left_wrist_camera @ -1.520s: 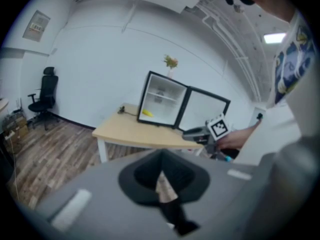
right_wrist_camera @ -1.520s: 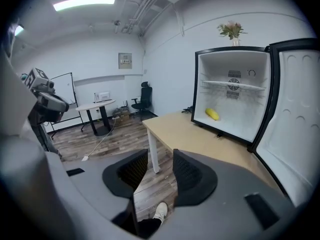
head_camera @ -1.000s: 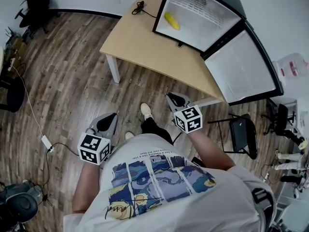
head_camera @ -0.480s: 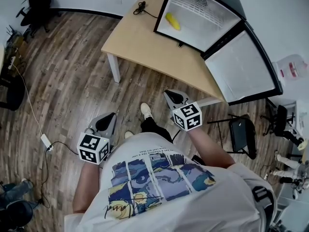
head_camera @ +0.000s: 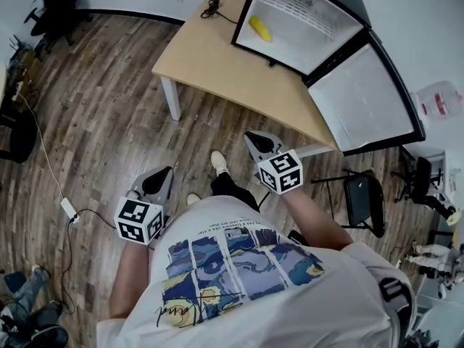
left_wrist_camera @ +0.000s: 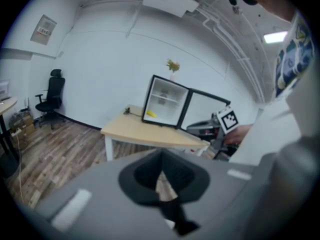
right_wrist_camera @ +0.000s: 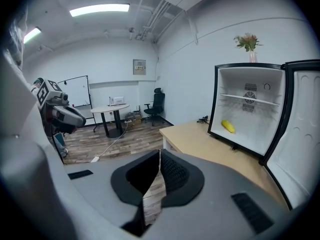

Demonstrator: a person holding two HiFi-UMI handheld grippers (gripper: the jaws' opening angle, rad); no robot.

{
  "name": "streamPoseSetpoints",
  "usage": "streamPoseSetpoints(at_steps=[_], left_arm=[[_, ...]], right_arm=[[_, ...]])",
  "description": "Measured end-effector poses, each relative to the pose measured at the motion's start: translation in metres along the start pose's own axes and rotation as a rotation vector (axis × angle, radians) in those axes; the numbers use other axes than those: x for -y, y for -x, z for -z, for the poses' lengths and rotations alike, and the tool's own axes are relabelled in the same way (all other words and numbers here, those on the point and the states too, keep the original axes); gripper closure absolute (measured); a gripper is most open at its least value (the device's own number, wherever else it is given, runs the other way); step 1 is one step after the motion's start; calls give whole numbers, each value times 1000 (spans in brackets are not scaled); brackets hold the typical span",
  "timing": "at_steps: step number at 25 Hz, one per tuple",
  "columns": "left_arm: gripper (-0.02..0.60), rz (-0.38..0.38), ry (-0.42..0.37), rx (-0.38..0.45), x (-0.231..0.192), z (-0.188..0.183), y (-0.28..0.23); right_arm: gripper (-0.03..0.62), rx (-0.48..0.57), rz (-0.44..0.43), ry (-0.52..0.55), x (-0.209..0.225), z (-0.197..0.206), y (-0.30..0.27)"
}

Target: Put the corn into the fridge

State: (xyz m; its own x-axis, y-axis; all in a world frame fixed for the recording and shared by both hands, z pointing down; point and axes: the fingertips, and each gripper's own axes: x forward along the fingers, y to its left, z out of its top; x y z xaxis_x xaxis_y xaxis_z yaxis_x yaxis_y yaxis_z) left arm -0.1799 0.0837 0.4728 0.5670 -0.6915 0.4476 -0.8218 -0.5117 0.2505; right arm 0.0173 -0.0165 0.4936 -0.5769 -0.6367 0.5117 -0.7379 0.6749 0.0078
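The yellow corn (head_camera: 259,28) lies inside the small open fridge (head_camera: 316,6) on the wooden table (head_camera: 217,64), and its door (head_camera: 362,100) is swung wide to the right. In the right gripper view the corn (right_wrist_camera: 228,126) rests on the fridge floor. It also shows as the small yellow corn (left_wrist_camera: 151,114) in the left gripper view. My left gripper (head_camera: 161,175) and right gripper (head_camera: 259,143) hang over the floor in front of the person's body, well short of the table. Both are shut with nothing between the jaws.
A black cable (head_camera: 210,9) lies on the table's far corner. A folding chair (head_camera: 366,201) stands right of the person, and an office chair (head_camera: 54,6) at the far left. A power strip and cord (head_camera: 70,212) trail on the wooden floor. A round table (right_wrist_camera: 111,115) stands across the room.
My right gripper has drifted slightly up the picture toward the table. The left gripper, the corn and the fridge door have stayed put.
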Motion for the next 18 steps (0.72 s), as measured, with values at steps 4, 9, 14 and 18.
streamPoseSetpoints(at_steps=[4, 9, 14, 18], left_arm=[[572, 5, -7, 1, 4, -1, -2], [572, 14, -11, -4, 9, 0, -4], [572, 19, -18, -12, 15, 2, -7], [572, 23, -23, -17, 18, 1, -9]], right_arm=[[577, 6, -1, 1, -1, -1, 4], [577, 13, -1, -2, -1, 0, 10], [579, 20, 3, -3, 2, 2, 16], [580, 27, 5, -3, 4, 4, 19]])
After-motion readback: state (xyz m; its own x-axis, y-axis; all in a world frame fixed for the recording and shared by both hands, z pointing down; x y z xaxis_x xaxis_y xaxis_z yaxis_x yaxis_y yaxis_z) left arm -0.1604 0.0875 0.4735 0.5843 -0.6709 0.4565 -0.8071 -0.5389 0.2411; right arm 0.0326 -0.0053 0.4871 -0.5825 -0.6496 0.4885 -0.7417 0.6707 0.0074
